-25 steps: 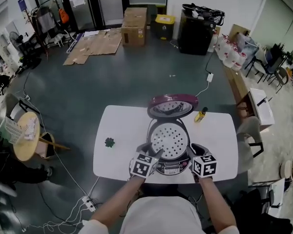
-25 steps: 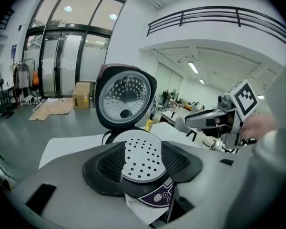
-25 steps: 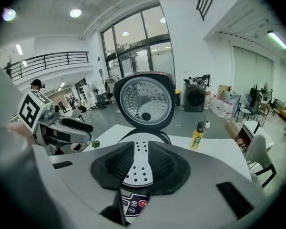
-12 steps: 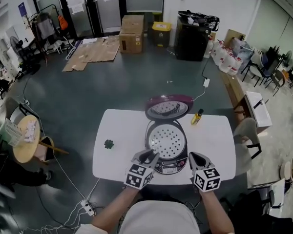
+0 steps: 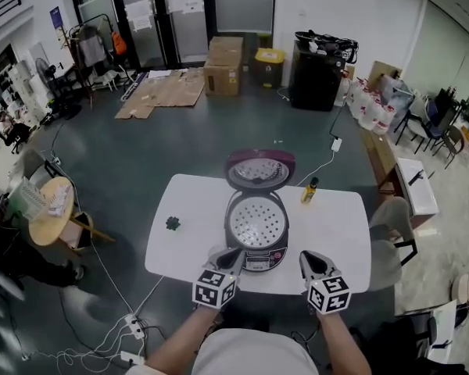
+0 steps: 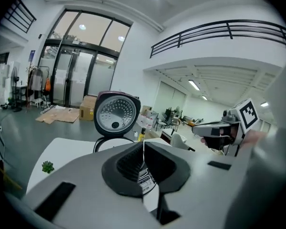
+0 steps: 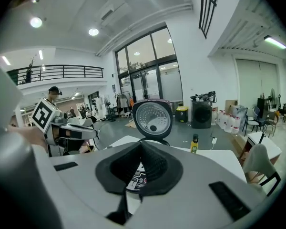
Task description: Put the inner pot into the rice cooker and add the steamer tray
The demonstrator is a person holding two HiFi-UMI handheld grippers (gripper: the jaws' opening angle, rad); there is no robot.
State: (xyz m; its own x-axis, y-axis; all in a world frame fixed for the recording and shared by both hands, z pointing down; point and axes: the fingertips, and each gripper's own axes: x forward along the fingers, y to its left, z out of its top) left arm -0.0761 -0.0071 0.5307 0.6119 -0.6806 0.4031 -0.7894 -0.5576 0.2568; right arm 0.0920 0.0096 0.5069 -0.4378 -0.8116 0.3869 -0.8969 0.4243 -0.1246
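Observation:
The rice cooker [image 5: 256,233] stands on the white table [image 5: 180,248] with its maroon lid [image 5: 259,168] swung up. A perforated steamer tray [image 5: 257,222] lies in its mouth; the inner pot beneath is hidden. My left gripper [image 5: 236,256] hangs over the table's near edge, left of the cooker's control panel, shut with nothing in it. My right gripper [image 5: 308,259] floats to the panel's right, shut and empty too. In the left gripper view the lid [image 6: 117,113] rises beyond the closed jaws; the right gripper view shows the lid [image 7: 152,117] likewise.
A small yellow bottle [image 5: 306,191] stands on the table right of the lid. A little green plant [image 5: 173,223] sits at the table's left. A grey chair [image 5: 388,233] is by the right end, a round wooden stool [image 5: 47,217] to the left. Cables trail on the floor.
Both grippers have pulled back from the cooker's sides toward the table's near edge and risen, and their jaws have shut. The steamer tray stays in the cooker.

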